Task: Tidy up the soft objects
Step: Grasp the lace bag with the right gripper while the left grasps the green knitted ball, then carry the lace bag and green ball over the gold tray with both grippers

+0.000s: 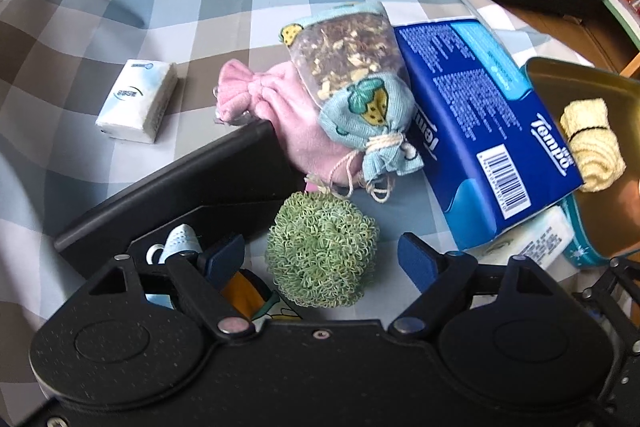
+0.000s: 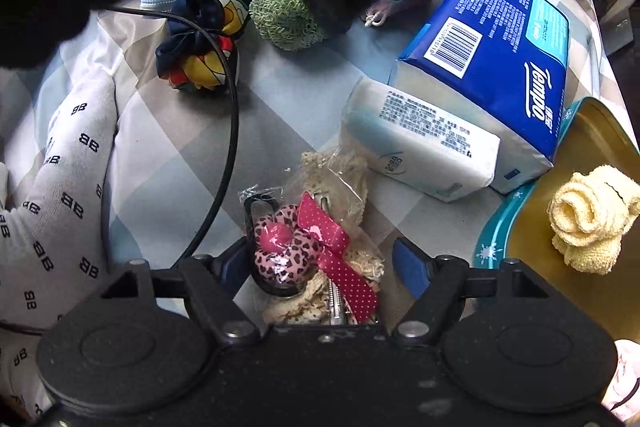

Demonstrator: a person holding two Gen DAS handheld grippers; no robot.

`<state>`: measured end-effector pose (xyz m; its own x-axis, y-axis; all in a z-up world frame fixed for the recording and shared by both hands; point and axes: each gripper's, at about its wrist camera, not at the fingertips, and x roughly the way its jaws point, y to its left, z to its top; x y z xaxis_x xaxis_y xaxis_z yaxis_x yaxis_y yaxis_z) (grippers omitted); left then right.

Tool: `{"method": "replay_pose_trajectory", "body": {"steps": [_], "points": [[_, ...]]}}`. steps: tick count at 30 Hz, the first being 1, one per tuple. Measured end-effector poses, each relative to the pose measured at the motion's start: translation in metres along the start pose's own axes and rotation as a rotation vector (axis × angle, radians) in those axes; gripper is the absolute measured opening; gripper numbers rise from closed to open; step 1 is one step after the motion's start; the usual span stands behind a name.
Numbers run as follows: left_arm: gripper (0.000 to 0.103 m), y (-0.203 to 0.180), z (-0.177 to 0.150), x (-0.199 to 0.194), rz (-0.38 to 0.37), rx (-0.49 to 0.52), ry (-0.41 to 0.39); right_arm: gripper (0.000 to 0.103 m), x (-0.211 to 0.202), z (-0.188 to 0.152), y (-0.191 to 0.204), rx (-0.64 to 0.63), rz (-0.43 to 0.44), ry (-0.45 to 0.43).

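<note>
Across checked cloth (image 1: 132, 7), blue Tempo tissue pack (image 1: 476, 115) at 2 o'clock. Pink pouch (image 1: 280, 107) under strawberry sachet (image 1: 360, 75) at 12. Left gripper (image 1: 322, 259) jaws spread, green scrubber (image 1: 322, 251) between, untouched. Right gripper (image 2: 320, 263) released, straddling wrapped pink bow clip (image 2: 304, 247).

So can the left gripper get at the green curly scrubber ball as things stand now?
Probably yes. The left gripper is open, and the green curly scrubber ball sits between its fingers on the checked cloth. Nothing lies over the ball; the pads do not press on it.
</note>
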<state>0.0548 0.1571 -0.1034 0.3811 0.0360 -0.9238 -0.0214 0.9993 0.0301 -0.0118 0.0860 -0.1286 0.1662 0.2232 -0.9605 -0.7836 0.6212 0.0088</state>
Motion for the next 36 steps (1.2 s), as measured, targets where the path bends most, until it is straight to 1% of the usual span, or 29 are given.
{"method": "replay_pose_trajectory", "body": {"steps": [1, 3, 6, 7, 8, 9, 10, 13, 16, 19, 22, 26, 29, 31, 34, 36], "points": [[0.080, -0.001, -0.001, 0.005, 0.007, 0.007, 0.012, 0.070, -0.001, 0.000, -0.001, 0.002, 0.003, -0.001], [0.080, -0.003, -0.003, 0.016, 0.020, 0.020, 0.036, 0.064, -0.001, 0.000, -0.001, 0.006, 0.007, -0.007], [0.080, -0.007, -0.006, 0.024, 0.044, 0.051, 0.040, 0.056, -0.005, -0.001, 0.001, -0.010, 0.014, -0.019], [0.074, -0.007, -0.006, 0.023, 0.034, 0.051, 0.033, 0.056, -0.005, -0.001, 0.001, -0.013, 0.012, -0.022], [0.062, -0.005, -0.005, 0.022, 0.004, 0.046, 0.035, 0.056, -0.006, -0.002, 0.002, -0.012, 0.012, -0.026], [0.056, -0.003, -0.005, 0.020, -0.032, 0.028, 0.042, 0.055, -0.008, -0.002, 0.001, -0.007, 0.015, -0.033], [0.053, 0.000, -0.005, 0.019, -0.060, 0.003, 0.043, 0.055, -0.009, -0.002, 0.000, -0.001, 0.022, -0.041], [0.052, 0.006, -0.006, 0.017, -0.077, -0.028, 0.034, 0.055, -0.019, -0.005, -0.002, 0.014, 0.038, -0.077], [0.052, 0.009, -0.009, 0.015, -0.065, -0.048, 0.043, 0.055, -0.034, -0.010, -0.004, 0.027, 0.056, -0.115], [0.052, 0.013, -0.007, 0.009, -0.079, -0.061, 0.054, 0.055, -0.047, -0.017, -0.007, 0.046, 0.056, -0.150], [0.052, 0.015, -0.001, -0.004, -0.077, -0.069, 0.052, 0.055, -0.062, -0.025, -0.013, 0.084, 0.055, -0.195], [0.052, 0.011, 0.012, -0.027, -0.075, -0.047, 0.042, 0.055, -0.083, -0.043, -0.029, 0.159, 0.029, -0.251], [0.052, 0.002, 0.025, -0.048, -0.085, -0.013, 0.035, 0.055, -0.099, -0.058, -0.047, 0.261, 0.019, -0.293], [0.052, -0.007, 0.034, -0.061, -0.090, 0.015, 0.038, 0.055, -0.110, -0.069, -0.063, 0.336, -0.010, -0.328], [0.052, -0.022, 0.046, -0.080, -0.099, 0.071, 0.065, 0.055, -0.120, -0.083, -0.084, 0.431, -0.090, -0.368], [0.052, -0.036, 0.055, -0.092, -0.090, 0.117, 0.088, 0.055, -0.125, -0.093, -0.102, 0.503, -0.141, -0.395]]}}
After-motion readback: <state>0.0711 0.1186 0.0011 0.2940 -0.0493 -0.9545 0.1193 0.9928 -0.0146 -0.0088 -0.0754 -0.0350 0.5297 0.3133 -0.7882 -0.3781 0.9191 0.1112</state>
